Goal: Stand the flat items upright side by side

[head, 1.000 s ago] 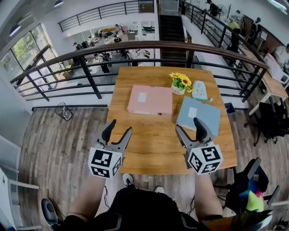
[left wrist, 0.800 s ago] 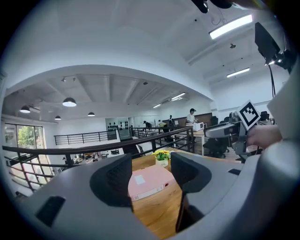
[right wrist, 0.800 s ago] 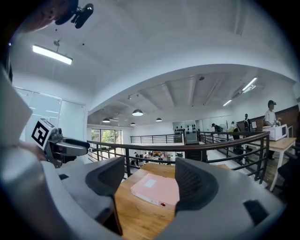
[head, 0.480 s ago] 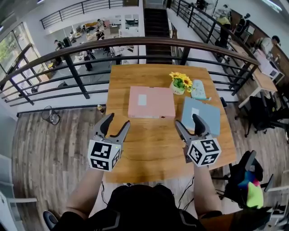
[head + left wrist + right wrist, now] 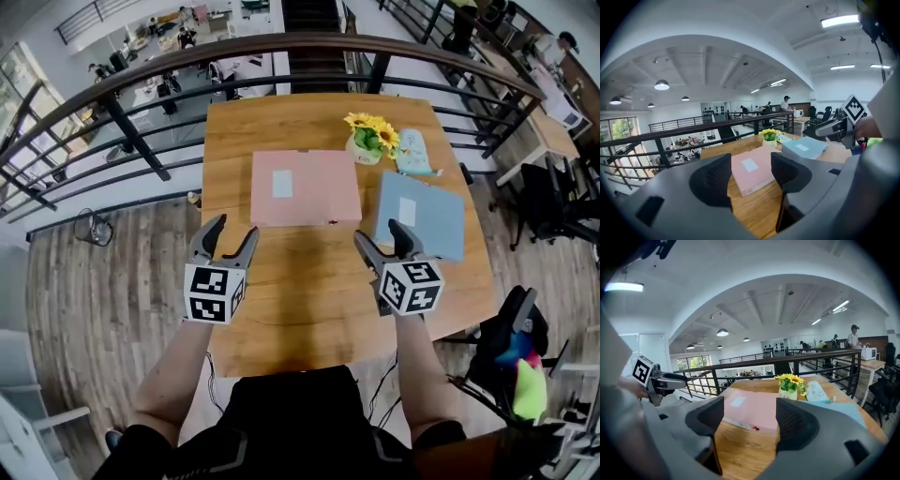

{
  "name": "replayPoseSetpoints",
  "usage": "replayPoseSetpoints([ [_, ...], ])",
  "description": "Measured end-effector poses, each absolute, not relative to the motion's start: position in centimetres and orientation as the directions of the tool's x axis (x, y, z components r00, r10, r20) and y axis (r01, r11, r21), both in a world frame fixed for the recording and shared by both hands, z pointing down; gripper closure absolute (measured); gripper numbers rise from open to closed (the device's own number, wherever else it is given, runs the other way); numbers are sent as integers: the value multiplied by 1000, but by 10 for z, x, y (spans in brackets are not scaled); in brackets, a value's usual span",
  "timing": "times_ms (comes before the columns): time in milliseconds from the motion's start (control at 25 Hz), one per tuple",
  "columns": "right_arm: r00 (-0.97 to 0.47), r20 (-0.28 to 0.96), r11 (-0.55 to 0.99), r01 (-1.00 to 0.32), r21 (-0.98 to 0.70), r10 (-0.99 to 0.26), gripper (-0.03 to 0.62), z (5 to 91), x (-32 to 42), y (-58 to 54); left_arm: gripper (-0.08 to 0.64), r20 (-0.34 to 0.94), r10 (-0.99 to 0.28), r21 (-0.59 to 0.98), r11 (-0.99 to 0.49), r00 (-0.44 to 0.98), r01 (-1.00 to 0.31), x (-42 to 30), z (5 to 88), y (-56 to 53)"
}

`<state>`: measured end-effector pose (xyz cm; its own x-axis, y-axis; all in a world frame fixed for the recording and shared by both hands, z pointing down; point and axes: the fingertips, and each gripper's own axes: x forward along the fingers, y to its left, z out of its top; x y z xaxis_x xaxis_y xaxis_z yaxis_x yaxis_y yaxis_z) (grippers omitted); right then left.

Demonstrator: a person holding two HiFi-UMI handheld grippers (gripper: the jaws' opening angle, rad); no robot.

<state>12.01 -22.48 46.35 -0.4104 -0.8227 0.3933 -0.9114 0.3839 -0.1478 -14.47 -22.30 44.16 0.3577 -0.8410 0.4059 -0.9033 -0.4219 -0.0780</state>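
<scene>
Holds left gripper [image 5: 234,227] and right gripper [image 5: 380,232] with jaws wide and empty, short of pink folder [image 5: 305,187] and blue folder [image 5: 422,214], both flat ahead of the fingertips.

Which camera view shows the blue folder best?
The head view: it shows nearly the whole blue folder from above, lying flat. The left gripper view shows it from the side; in the right gripper view a jaw hides most of it.

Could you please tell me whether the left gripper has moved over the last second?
Yes: the left gripper has come forward, tips now level with the pink folder's near edge.
</scene>
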Motion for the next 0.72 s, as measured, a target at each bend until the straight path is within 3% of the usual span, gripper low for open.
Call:
replayPoseSetpoints([
  [520,-454,572,431,-883,-186,-684,241,591,131,-285,267,600,-742,-80,-425,297,-901,-130,556,-282],
  [720,-428,646,474,-873,-115,-632,238,624,131,-301,254,661,-703,-78,-412,263,-908,-139,597,-300],
])
